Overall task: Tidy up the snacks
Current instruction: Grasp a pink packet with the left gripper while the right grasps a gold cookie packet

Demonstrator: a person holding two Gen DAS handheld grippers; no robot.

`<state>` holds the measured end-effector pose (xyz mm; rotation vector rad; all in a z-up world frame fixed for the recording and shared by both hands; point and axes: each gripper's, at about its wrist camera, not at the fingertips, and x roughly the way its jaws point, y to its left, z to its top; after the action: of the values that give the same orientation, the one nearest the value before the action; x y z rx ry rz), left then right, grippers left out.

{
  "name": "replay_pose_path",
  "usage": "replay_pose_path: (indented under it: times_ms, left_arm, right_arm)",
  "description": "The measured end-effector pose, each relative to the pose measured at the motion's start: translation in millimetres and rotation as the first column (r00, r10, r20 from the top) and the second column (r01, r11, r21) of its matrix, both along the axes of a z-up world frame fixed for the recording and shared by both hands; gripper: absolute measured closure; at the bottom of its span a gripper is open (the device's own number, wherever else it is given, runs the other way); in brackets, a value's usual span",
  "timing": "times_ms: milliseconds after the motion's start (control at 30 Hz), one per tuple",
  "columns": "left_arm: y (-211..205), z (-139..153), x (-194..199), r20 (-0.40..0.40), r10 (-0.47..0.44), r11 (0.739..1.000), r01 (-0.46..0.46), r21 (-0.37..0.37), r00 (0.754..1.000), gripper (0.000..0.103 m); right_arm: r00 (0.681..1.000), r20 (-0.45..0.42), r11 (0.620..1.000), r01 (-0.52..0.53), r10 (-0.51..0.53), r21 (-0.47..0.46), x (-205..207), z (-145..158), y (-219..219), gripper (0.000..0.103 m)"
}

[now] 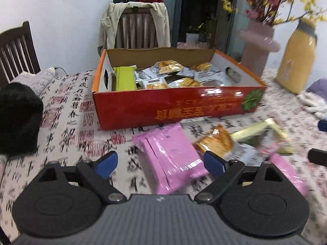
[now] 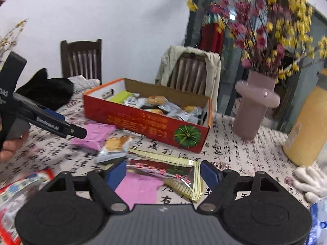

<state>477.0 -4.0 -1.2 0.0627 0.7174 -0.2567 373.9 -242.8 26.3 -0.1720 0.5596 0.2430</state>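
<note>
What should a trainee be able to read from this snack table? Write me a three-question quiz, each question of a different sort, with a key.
1. True or false: the red box already has snack packets in it.
2. Which thing lies on the table just ahead of the left gripper? A) a pink packet B) a banana C) a mug
3. In one word: are the jaws of the right gripper, above the gold-edged packet, open or shut?

Key: 1 true; 2 A; 3 open.
</note>
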Motion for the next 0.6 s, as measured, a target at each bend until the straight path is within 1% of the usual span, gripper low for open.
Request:
replay_pose_path:
  times_ms: [100, 167, 233, 267, 300, 333, 367, 500, 600]
  left_arm:
    - [-5.5, -10.6, 18.6, -0.030, 0.006, 1.000, -0.006, -0.014, 1.000, 0.010]
    - [-8.4, -15.4, 27.9, -0.046, 0.015, 1.000, -0.016, -0.022, 0.999, 0.011]
    - [-10.9, -20.4, 32.9, -0.048, 0.010, 1.000, -0.011, -0.020, 0.999, 0.015]
    - [-11.6, -21.9, 33.5, -0.046, 0.002, 1.000, -0.003, -0.022, 0.999, 0.022]
    - [-12.1, -22.4, 32.1, -0.027, -0.003, 1.000, 0.003, -0.009, 1.000, 0.037]
    - [-11.4, -22.0, 30.6, -0.011, -0.008, 1.000, 0.008, 0.011, 1.000, 0.040]
    - [-9.4, -21.6, 30.0, -0.007, -0.002, 1.000, 0.002, 0.017, 1.000, 0.041]
    - [10.4, -17.6, 28.7, -0.018, 0.035, 0.999, -0.036, -0.034, 0.999, 0.041]
    - [20.0, -5.3, 26.4, 0.019, 0.056, 0.997, -0.055, -0.051, 0.998, 0.041]
  right_arm:
    - [1.000, -0.022, 1.000, -0.020, 0.020, 0.023, 14.3, -8.7, 2.2, 0.028]
    - [0.999, -0.032, 0.999, -0.039, 0.040, 0.021, 22.1, -14.8, 9.5, 0.028]
    - [0.997, -0.042, 0.998, -0.058, 0.059, 0.014, 28.9, -20.7, 18.0, 0.028]
    - [0.997, -0.047, 0.998, -0.067, 0.068, 0.011, 31.9, -22.8, 22.2, 0.028]
    - [0.996, -0.050, 0.997, -0.076, 0.076, 0.008, 34.0, -24.7, 26.7, 0.028]
    - [0.995, -0.053, 0.996, -0.089, 0.089, 0.001, 36.0, -26.0, 31.7, 0.029]
    - [0.994, -0.054, 0.995, -0.098, 0.098, -0.005, 37.7, -26.7, 35.9, 0.029]
    - [0.988, -0.060, 0.989, -0.144, 0.142, -0.017, 51.2, -29.4, 56.6, 0.029]
    - [0.982, -0.080, 0.985, -0.175, 0.173, -0.012, 69.9, -34.5, 77.7, 0.029]
